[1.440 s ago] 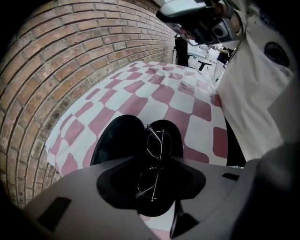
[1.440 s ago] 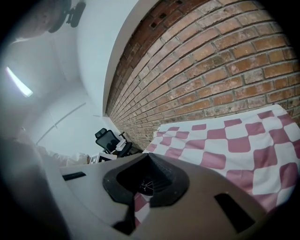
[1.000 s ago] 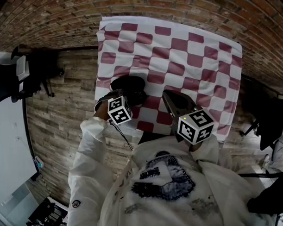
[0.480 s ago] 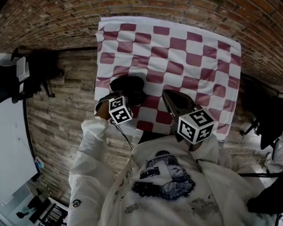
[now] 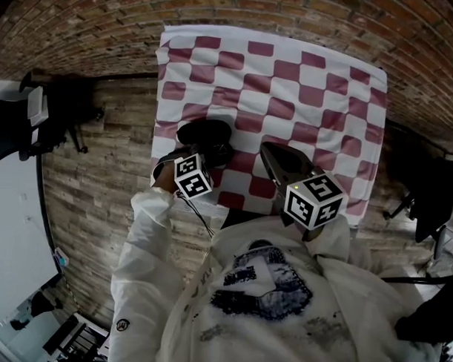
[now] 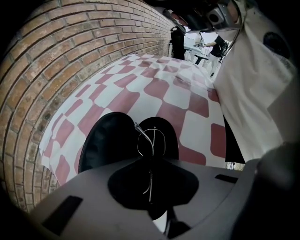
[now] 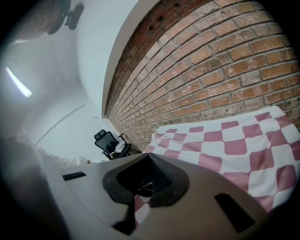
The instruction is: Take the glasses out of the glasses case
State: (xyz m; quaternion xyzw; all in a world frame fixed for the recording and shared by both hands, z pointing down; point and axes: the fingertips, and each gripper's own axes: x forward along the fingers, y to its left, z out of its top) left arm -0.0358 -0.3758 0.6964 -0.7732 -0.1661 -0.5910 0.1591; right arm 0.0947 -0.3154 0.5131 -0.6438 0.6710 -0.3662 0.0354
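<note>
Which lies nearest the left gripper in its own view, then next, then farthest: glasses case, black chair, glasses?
1. glasses, between the left gripper's closing jaws.
2. glasses case, just beyond them.
3. black chair, far back, upper middle.

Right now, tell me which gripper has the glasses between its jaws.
The left gripper: the thin wire glasses stand between its closing jaws, at the open black case. The right gripper has its jaws together with nothing between them.
</note>
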